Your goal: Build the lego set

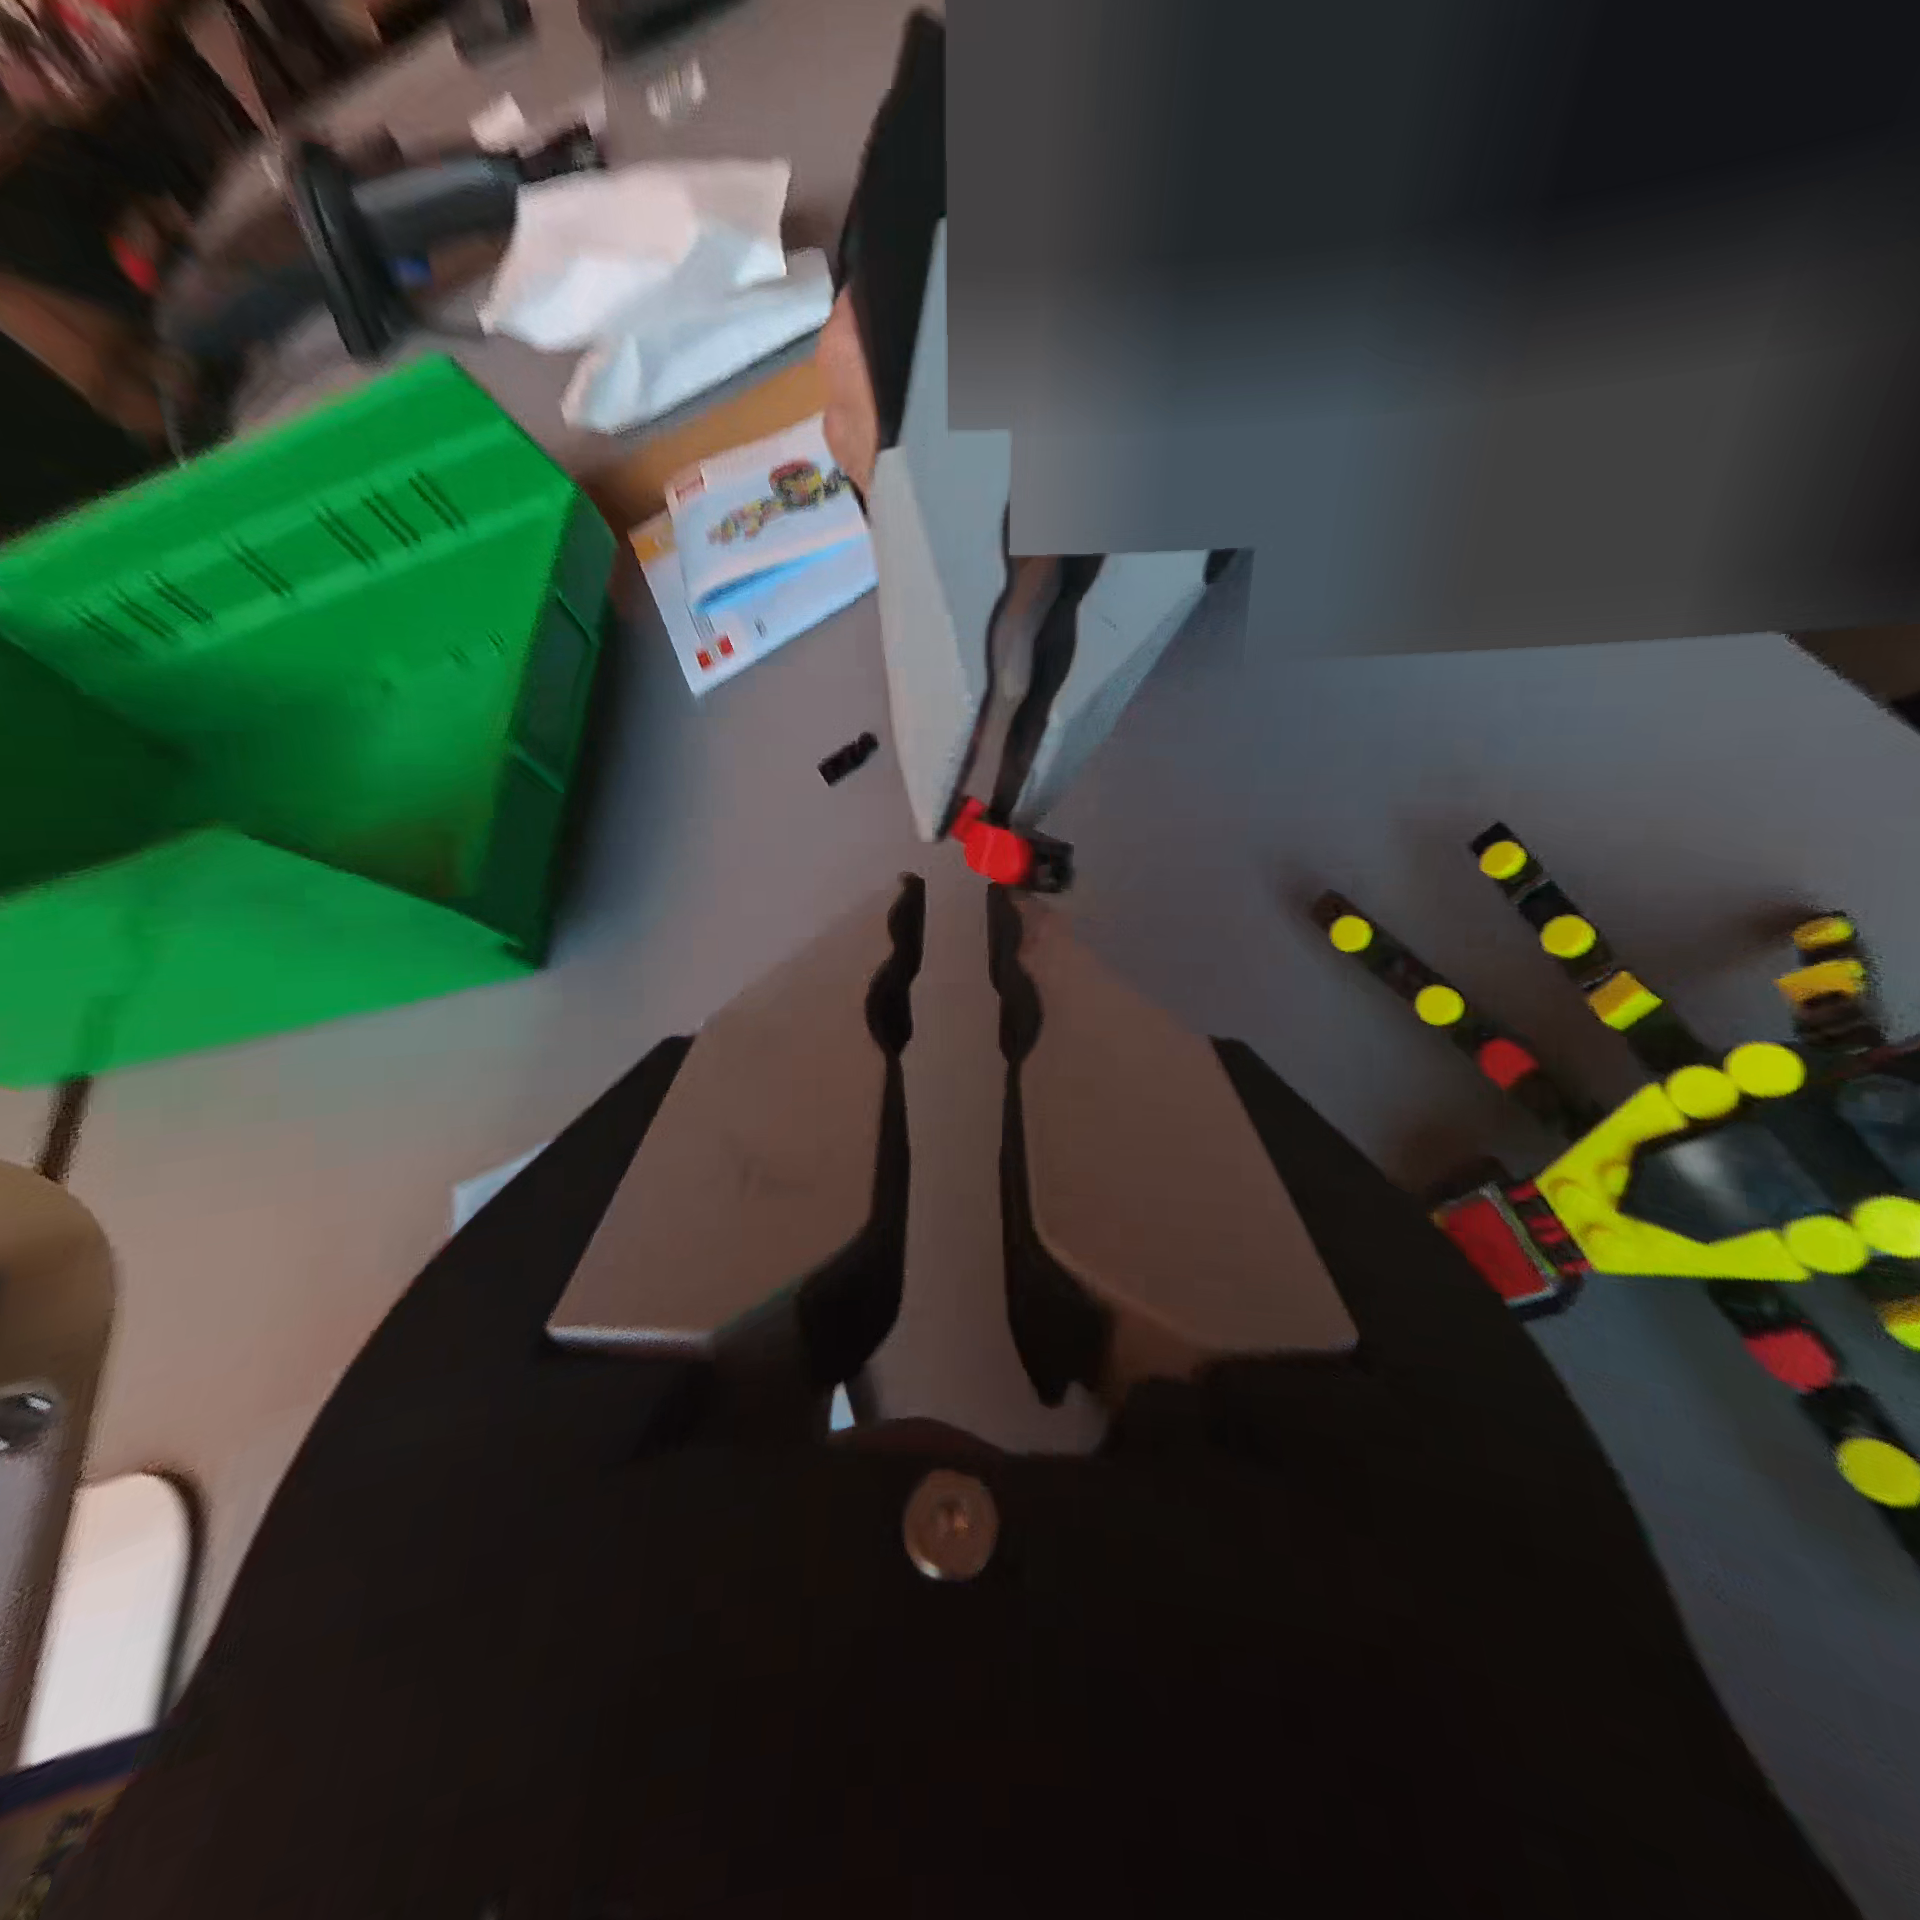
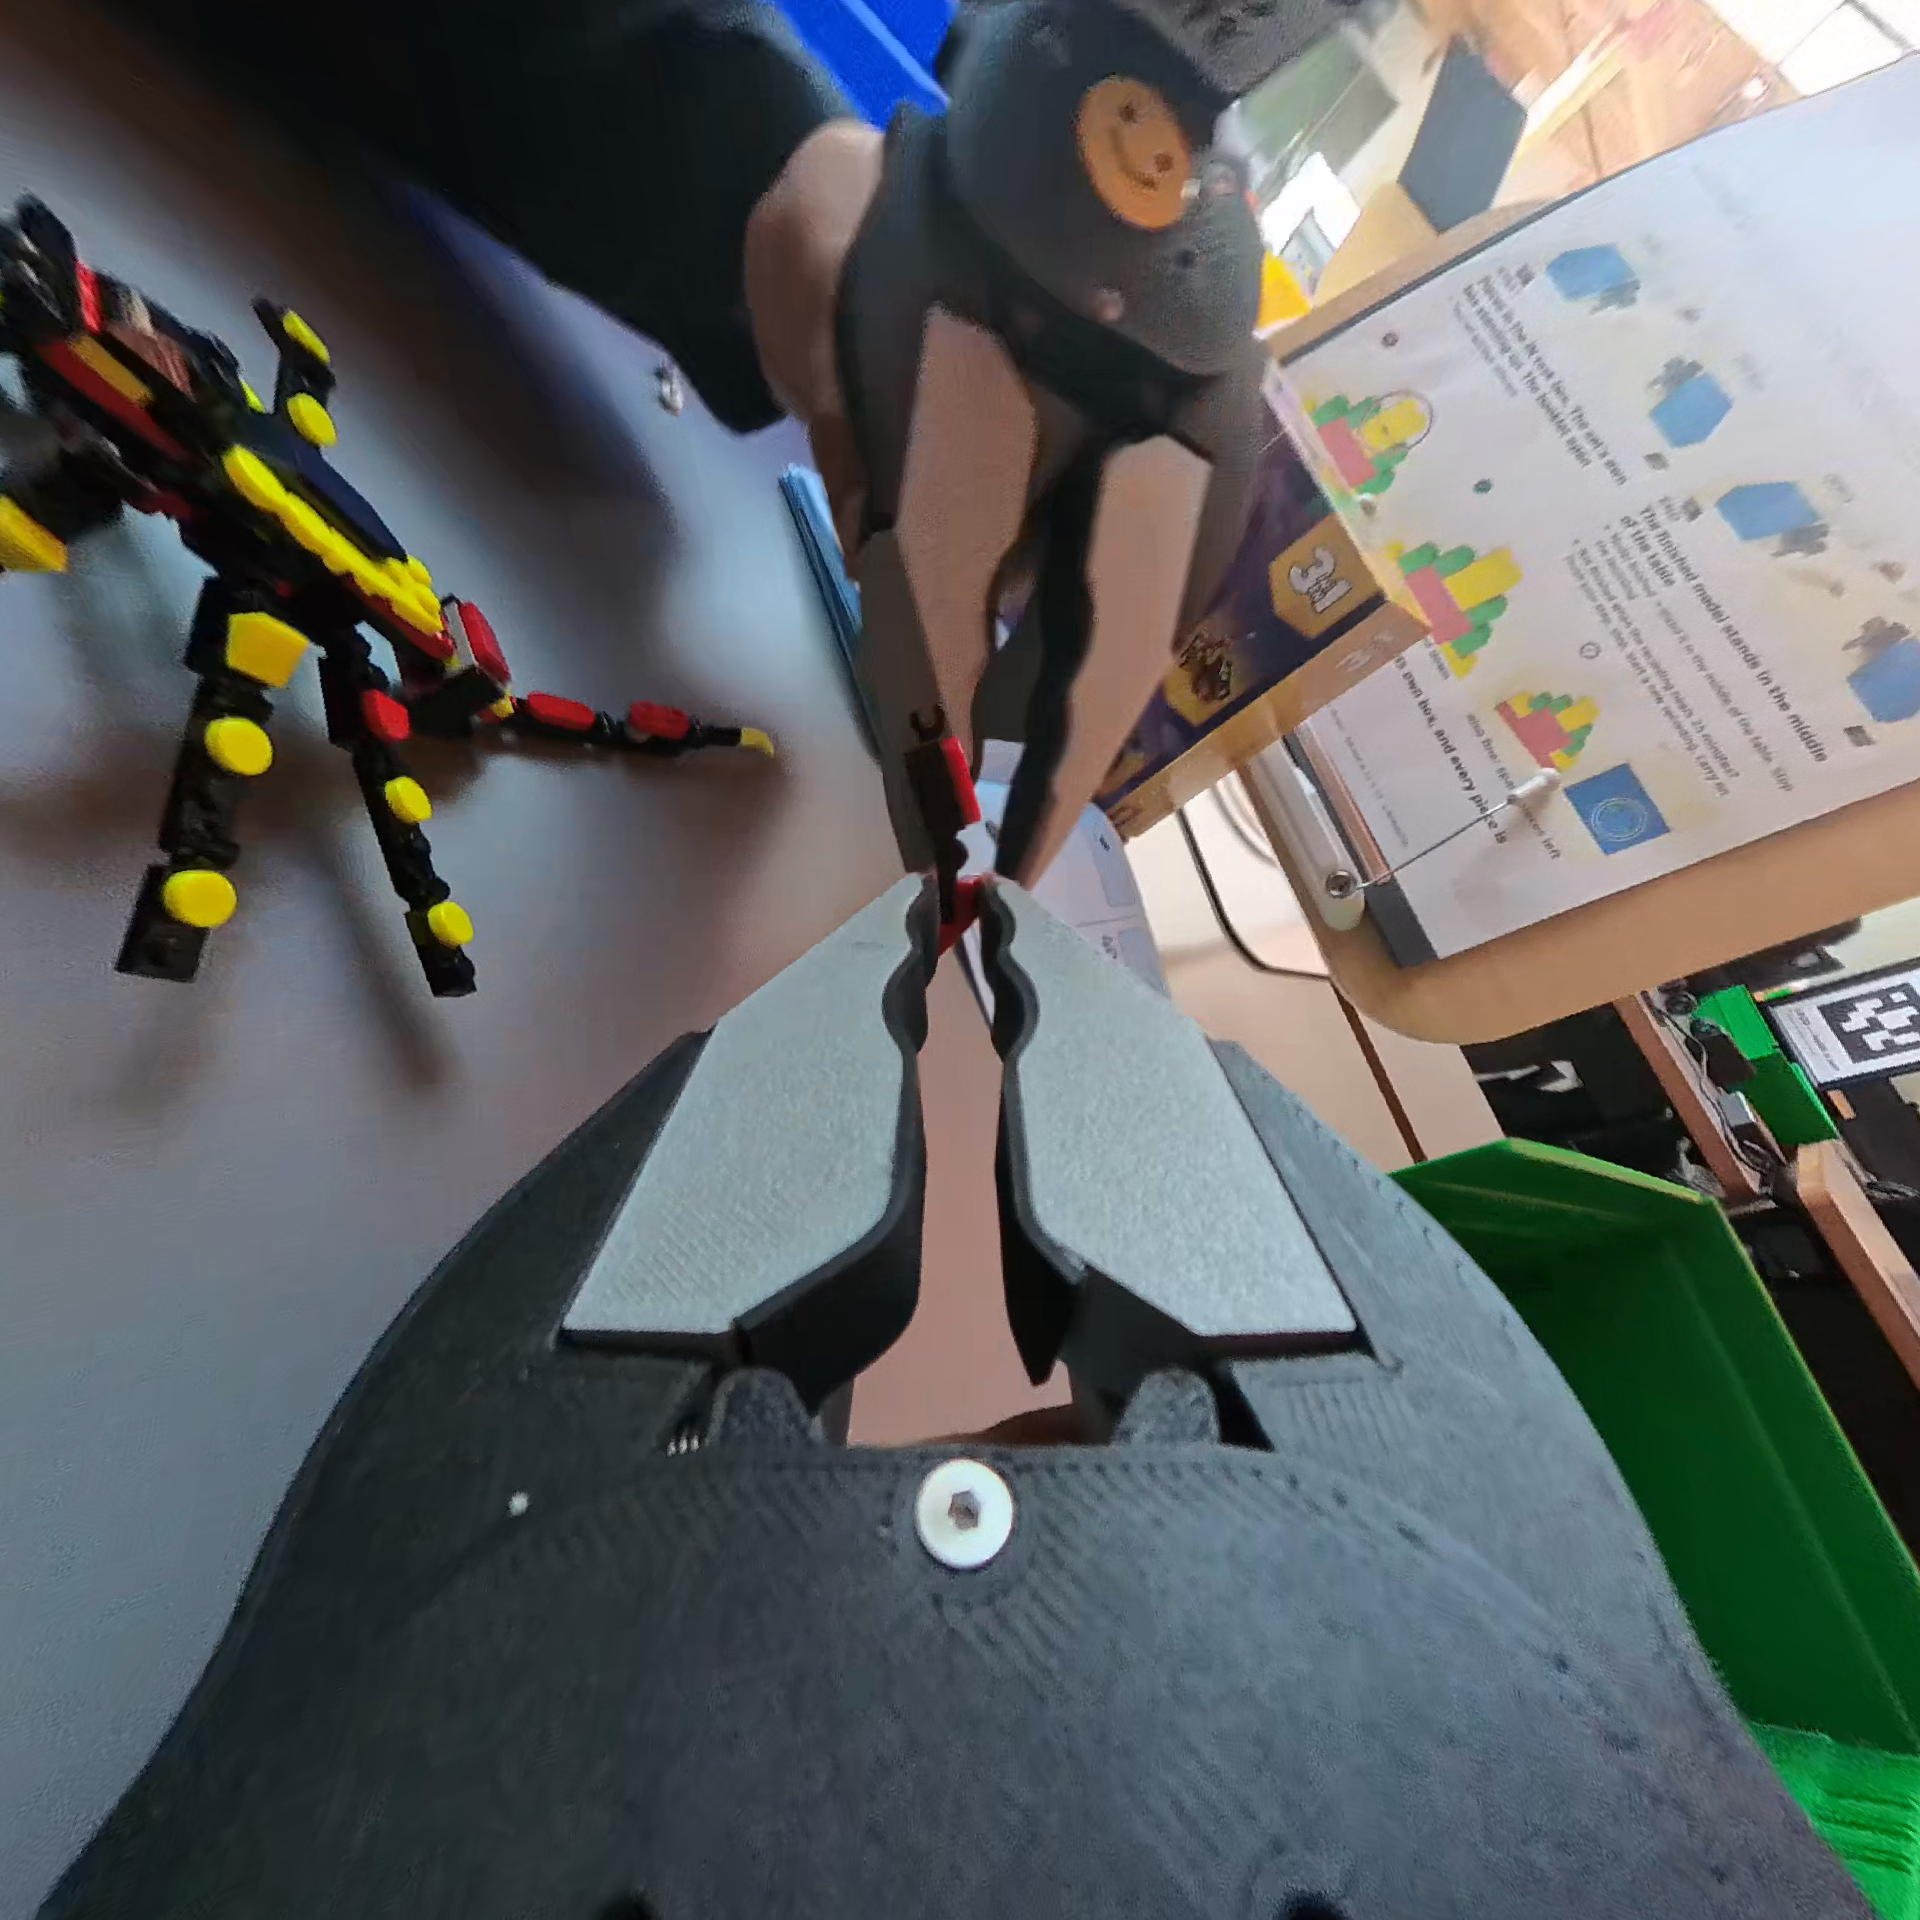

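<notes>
grey table (image 2: 623,1039): only right view shows both hand-held grippers (image 2: 951,899) pinching a red-black piece (image 2: 940,790).

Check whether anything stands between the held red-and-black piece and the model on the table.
Nothing visible does: the red-and-black piece, at the tips of the right gripper, has only bare table between it and the model.

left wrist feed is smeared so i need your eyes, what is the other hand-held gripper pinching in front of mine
observer: The right hand-held gripper pinches a red piece, with a black, clip-ended link rising from it.
operator: is the model lying flat
observer: No, the model stands on its yellow-dotted legs.
operator: does it have a tail
observer: Yes, a red-segmented tail ending in a yellow tip.
</notes>
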